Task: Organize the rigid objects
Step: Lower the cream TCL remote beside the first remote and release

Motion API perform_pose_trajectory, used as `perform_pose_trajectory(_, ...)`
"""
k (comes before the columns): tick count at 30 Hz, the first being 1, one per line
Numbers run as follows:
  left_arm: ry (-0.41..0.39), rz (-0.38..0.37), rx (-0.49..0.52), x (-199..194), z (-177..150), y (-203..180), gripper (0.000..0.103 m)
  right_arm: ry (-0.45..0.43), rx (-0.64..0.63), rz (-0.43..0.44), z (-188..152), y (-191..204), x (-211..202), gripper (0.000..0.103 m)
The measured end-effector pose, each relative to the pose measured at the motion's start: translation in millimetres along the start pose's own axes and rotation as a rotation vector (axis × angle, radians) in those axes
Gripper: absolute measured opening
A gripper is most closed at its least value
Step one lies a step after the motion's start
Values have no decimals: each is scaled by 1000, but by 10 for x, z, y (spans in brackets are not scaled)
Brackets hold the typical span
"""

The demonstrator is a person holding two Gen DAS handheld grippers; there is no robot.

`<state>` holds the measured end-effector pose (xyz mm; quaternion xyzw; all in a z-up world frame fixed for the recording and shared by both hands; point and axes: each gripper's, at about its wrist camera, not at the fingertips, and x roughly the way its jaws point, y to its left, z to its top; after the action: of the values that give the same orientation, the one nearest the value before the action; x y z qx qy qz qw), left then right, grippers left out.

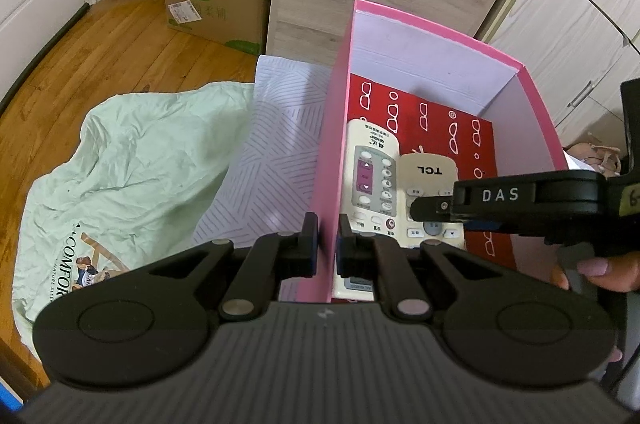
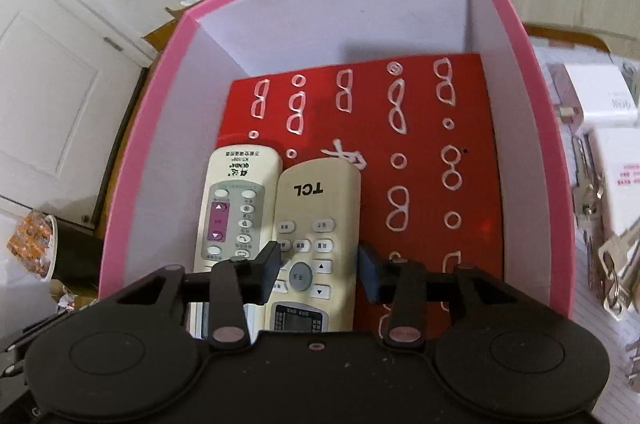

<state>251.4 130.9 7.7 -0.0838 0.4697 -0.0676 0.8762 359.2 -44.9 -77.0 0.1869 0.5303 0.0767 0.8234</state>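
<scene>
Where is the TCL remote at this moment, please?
The TCL remote lies flat in the pink box on the red sheet, right of the white remote in the right wrist view, between the right hand-held gripper's open fingers.

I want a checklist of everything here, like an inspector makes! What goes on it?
Surface: bed with a striped sheet and a green blanket.
Job's things: pink box holding a red card, the TCL remote and a white remote side by side.
Clutter: keys and white packages to the right of the box.
Grippers: left gripper shut on the box's wall; right gripper open over the TCL remote.
Cables: nothing seen.
Surroundings: wood floor, cardboard box, white door, wardrobe.
</scene>
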Motion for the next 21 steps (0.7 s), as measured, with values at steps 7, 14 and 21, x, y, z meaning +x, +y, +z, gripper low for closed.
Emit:
perform_pose_trajectory(7, 0, 3, 0, 8, -1, -22, 7, -13, -29, 17, -29, 18, -35, 62)
perform_pose_trajectory(14, 0, -1, -4, -1, -7, -30, 7, -60, -211, 46, -64, 131, -303, 61)
perform_pose_trajectory(21, -5, -23, 1, -45, 1, 41, 8, -336, -435, 121, -409, -93, -1388, 69)
